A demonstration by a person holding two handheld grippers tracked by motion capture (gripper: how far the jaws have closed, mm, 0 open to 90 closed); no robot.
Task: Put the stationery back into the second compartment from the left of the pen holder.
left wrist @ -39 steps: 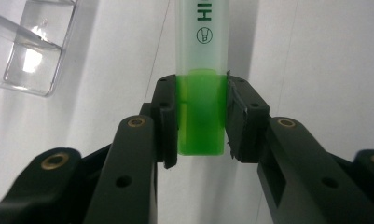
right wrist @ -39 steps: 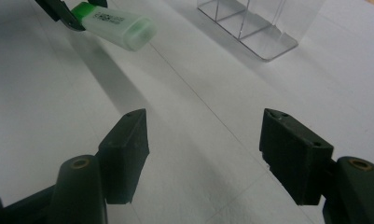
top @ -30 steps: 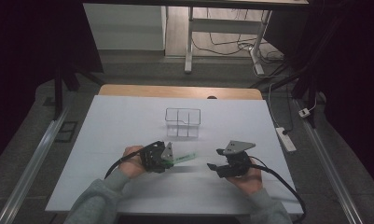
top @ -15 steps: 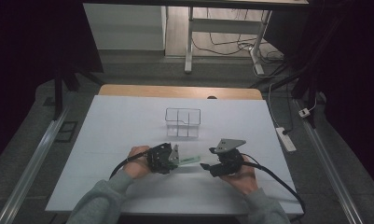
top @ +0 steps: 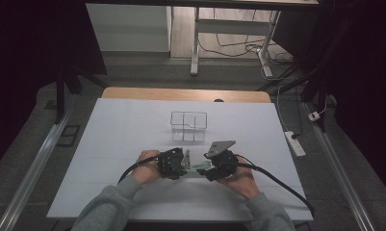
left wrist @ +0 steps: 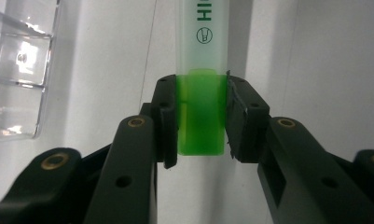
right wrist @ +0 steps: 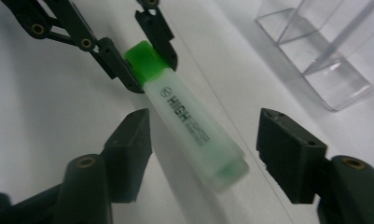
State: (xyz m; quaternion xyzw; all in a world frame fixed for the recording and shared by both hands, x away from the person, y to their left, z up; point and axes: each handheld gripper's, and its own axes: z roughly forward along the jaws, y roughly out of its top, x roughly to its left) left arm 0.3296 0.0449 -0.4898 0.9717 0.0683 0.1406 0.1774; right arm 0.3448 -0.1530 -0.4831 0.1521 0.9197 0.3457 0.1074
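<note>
step: highlighter (right wrist: 194,130) cap clamped by left hand-held gripper (left wrist: 201,116) | right hand-held gripper (right wrist: 203,154) wide around barrel | next, judged: closing on barrel

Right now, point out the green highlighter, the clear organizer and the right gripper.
green highlighter (right wrist: 194,135), right gripper view, its frosted barrel.
clear organizer (top: 188,126), high view, its middle divider.
right gripper (right wrist: 204,154), right gripper view, gap between its open jaws.
</note>
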